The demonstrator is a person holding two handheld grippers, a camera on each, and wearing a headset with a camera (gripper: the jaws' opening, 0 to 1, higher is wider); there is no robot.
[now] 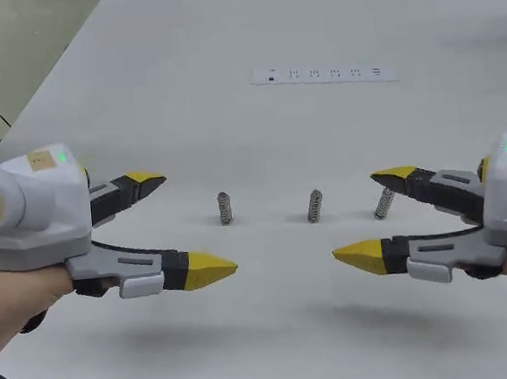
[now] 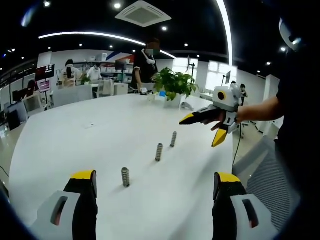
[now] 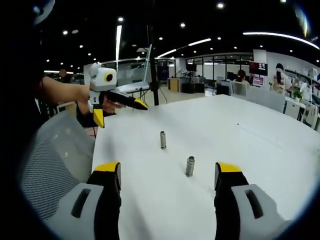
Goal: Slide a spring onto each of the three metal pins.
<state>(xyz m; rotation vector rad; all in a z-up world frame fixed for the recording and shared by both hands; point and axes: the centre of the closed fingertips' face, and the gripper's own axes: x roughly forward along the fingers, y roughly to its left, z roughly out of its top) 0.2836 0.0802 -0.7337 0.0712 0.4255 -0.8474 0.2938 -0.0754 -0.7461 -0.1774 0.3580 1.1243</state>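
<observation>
Okay, both hands were up over the white table point(image 1: 250, 32) with nothing gripped. My left gripper point(image 1: 196, 222) was spread wide, jaws empty, yellow tips pointing inward toward the row. My right gripper point(image 1: 355, 215) was the same: wide, empty, tips pointing back at the left one.

Three springs stood in a line on the table between the two grippers. The left spring point(image 1: 224, 208) was upright, just beyond my left gripper's tips and not touching them. The middle spring point(image 1: 314, 206) was upright, nearer my right gripper than my left. The right spring point(image 1: 384, 203) leaned a little, close by my right gripper's upper tip in the head view; I could not tell whether they touched. I could not make out pins inside the coils.

From the left gripper view the row ran away from my jaws toward the right gripper, with the nearest spring low between the jaws. A power strip point(image 1: 323, 74) lay farther back on the table.
</observation>
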